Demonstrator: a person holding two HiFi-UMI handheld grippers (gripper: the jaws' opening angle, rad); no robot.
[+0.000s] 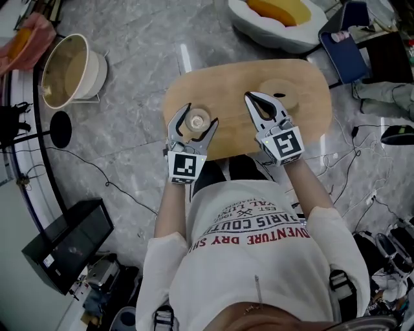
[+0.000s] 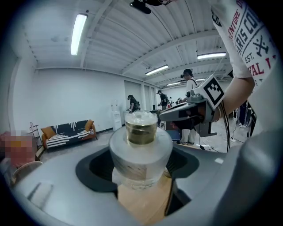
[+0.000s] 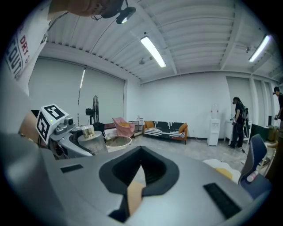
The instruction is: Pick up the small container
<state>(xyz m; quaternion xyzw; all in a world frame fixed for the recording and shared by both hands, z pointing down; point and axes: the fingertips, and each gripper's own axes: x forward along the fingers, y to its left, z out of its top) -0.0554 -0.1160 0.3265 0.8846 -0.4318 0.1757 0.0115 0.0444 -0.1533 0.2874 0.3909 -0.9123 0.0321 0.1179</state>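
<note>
The small container [image 1: 197,121] is a frosted clear jar with a gold neck and a clear lid. It stands upright at the near left part of the oval wooden table [image 1: 310,106]. My left gripper [image 1: 200,116] is shut on it, one finger at each side. In the left gripper view the small container [image 2: 140,150] fills the gap between the dark pads [image 2: 98,170], with wood showing below it. I cannot tell whether it is clear of the table. My right gripper [image 1: 248,97] hovers over the table's middle, shut and holding nothing. In its own view the right gripper [image 3: 140,176] shows only wood through the gap between its jaws.
A round wooden disc [image 1: 279,90] lies on the table just right of the right gripper. On the floor are a cream tub [image 1: 71,68] at far left, a white cushion seat [image 1: 278,19] beyond the table, a blue chair [image 1: 346,45], a black box [image 1: 65,242] and loose cables [image 1: 97,171].
</note>
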